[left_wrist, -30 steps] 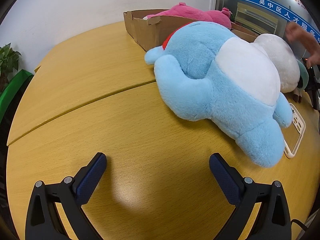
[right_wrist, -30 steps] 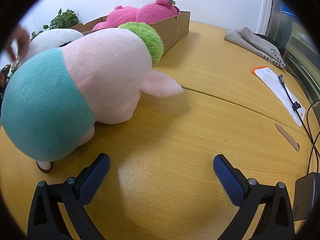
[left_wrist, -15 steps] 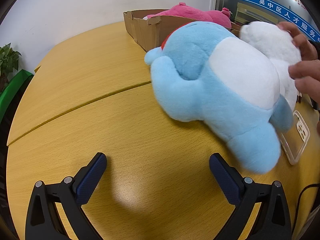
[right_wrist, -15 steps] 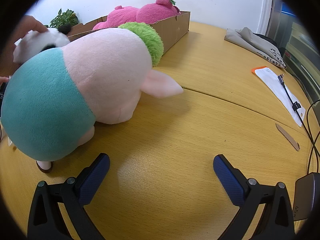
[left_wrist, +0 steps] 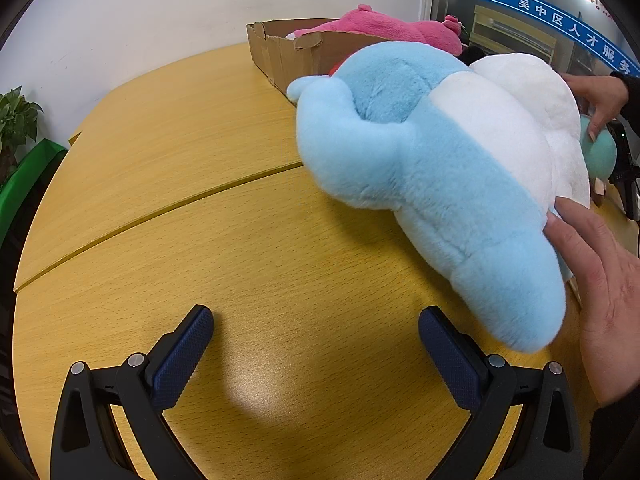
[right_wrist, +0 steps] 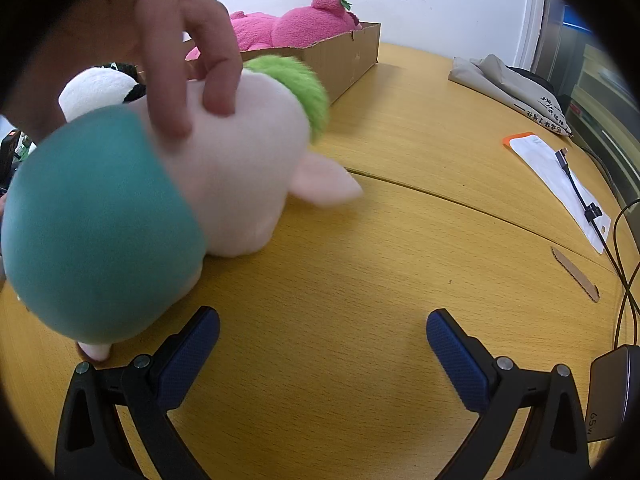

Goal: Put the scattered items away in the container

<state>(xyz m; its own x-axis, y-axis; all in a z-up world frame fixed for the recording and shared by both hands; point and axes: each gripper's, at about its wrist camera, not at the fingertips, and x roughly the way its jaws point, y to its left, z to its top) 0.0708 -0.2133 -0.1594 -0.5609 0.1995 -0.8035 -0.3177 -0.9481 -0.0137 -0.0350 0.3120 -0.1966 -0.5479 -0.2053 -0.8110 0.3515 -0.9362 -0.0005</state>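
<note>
A big light-blue and white plush (left_wrist: 432, 184) lies on the wooden table (left_wrist: 192, 168), right of my open left gripper (left_wrist: 316, 340); a person's hand (left_wrist: 600, 280) touches its lower end. A white plush (left_wrist: 532, 92) rests behind it. In the right wrist view a pale pink plush with teal bottom and green tuft (right_wrist: 168, 184) lies left of my open right gripper (right_wrist: 323, 344), and a hand (right_wrist: 176, 48) presses on it. A cardboard box (right_wrist: 340, 60) at the back holds a pink plush (right_wrist: 296, 28). A white and black plush (right_wrist: 100, 88) sits behind.
A white packet with an orange edge (right_wrist: 560, 176), a cable (right_wrist: 592, 216), a cardboard strip (right_wrist: 576, 274) and a grey charger (right_wrist: 612, 392) lie on the right. Folded grey cloth (right_wrist: 508, 84) rests far right. A potted plant (left_wrist: 16, 124) stands at the left edge.
Hands have come in: one now presses on the pink and teal plush, another touches the blue plush, which has shifted. The white plush was moved behind the blue one. Both grippers stayed still.
</note>
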